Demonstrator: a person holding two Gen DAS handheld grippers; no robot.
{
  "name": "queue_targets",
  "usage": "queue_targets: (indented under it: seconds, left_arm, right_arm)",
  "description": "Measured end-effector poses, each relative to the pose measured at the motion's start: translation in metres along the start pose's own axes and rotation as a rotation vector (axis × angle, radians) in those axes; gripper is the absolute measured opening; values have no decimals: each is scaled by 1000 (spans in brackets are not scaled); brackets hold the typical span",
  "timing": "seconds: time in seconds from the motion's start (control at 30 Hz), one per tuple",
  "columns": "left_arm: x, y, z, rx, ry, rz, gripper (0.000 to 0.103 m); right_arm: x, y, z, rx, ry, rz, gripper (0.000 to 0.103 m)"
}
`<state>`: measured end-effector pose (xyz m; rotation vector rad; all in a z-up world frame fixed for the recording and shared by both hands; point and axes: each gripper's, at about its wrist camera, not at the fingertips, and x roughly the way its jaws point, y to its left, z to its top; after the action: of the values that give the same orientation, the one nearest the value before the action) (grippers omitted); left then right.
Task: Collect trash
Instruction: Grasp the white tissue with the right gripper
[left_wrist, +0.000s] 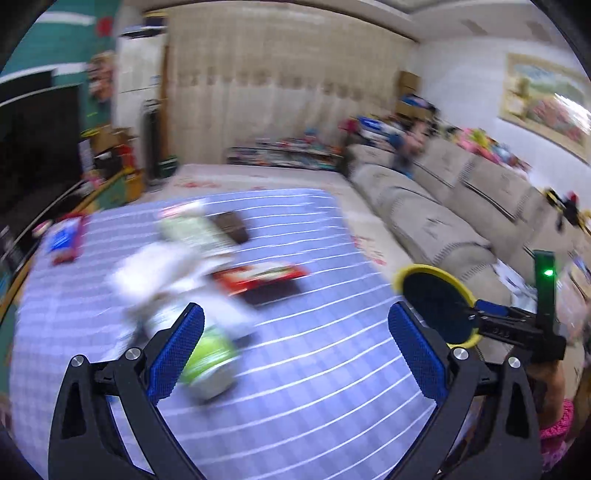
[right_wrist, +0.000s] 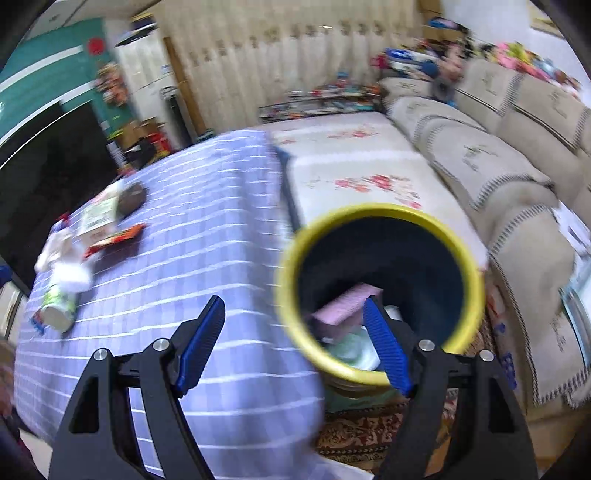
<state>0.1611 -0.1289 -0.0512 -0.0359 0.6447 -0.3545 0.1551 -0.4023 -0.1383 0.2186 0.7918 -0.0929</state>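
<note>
While a pink box (right_wrist: 347, 306) and some pale wrappers already lie in the bin (right_wrist: 380, 295), most of the trash is still out on the table (right_wrist: 221, 258). I judge the job only partly done. On the left part of the checked cloth sit a green-and-white cup (left_wrist: 208, 363) on its side, crumpled white paper (left_wrist: 155, 273), a red packet (left_wrist: 258, 277), a dark wrapper (left_wrist: 231, 225) and, at the far left, a red-and-blue pack (left_wrist: 64, 240).

The left gripper (left_wrist: 295, 350) hangs over the table with its jaws spread wide and nothing between them; the cup lies just by its left finger, contact unclear in the blur. The right gripper (right_wrist: 295, 343) holds the bin off the table's right edge: its right finger reaches inside the yellow rim, the left finger stands well clear of the wall, so whether it truly clamps I cannot tell.
</note>
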Motion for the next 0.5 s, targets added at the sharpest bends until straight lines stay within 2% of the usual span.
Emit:
queue_targets:
  seconds: [0.13,0.23,0.5]
  left_arm:
    - [-31,56,-19,-83,-20,106,98]
    - [-47,87,-37,-136,-33,157,98]
    - [-63,128,-59,-207,-49,191,98]
  right_arm:
    - [4,65,6,-107,6,96,73]
    - [8,112,10,-182,20,179,73]
    - [28,227,32,-303,49,368,73]
